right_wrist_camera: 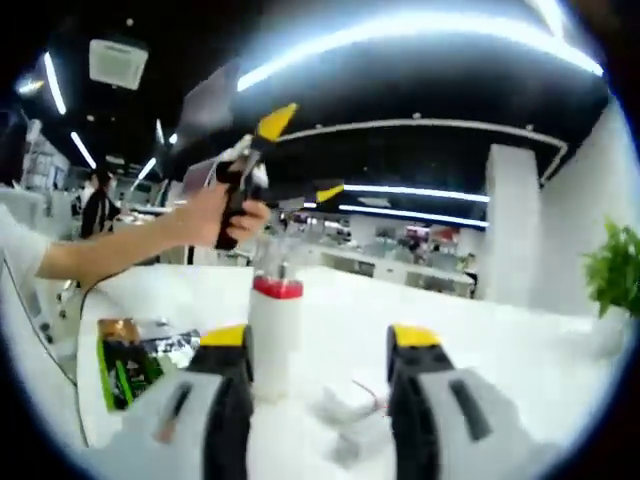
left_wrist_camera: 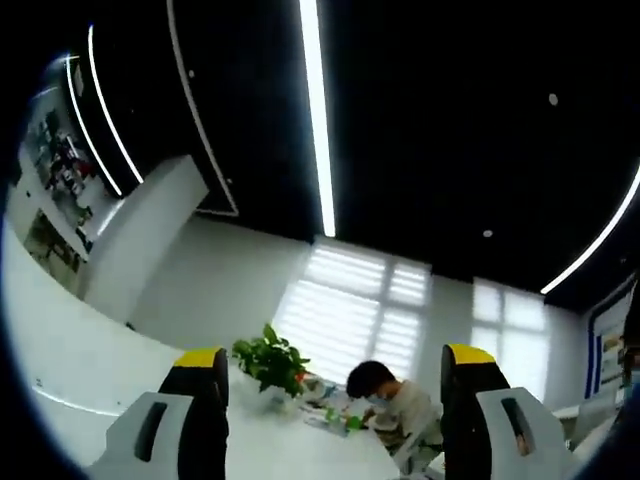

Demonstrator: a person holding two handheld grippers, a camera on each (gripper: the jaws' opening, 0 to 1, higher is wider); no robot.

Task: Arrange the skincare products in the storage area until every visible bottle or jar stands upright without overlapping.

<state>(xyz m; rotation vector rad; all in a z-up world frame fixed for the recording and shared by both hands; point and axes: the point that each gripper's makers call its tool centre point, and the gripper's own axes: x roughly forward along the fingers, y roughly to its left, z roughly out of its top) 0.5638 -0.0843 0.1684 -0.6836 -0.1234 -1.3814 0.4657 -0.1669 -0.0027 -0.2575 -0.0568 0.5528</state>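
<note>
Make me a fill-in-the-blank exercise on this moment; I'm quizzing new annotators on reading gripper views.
1. In the right gripper view, the white bottle stands upright and has a ____ band at its neck.
2. The right gripper has its jaws ____, with nothing between them.
3. In the left gripper view, a green ____ stands on the white table.
4. The left gripper is held up in a person's ____.

Missing words: red; open; plant; hand

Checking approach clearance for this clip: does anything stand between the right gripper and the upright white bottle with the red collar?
Nothing visible does. The white bottle stands upright on the white table, just beyond the right gripper, near its left jaw. The left gripper is raised behind it.
</note>
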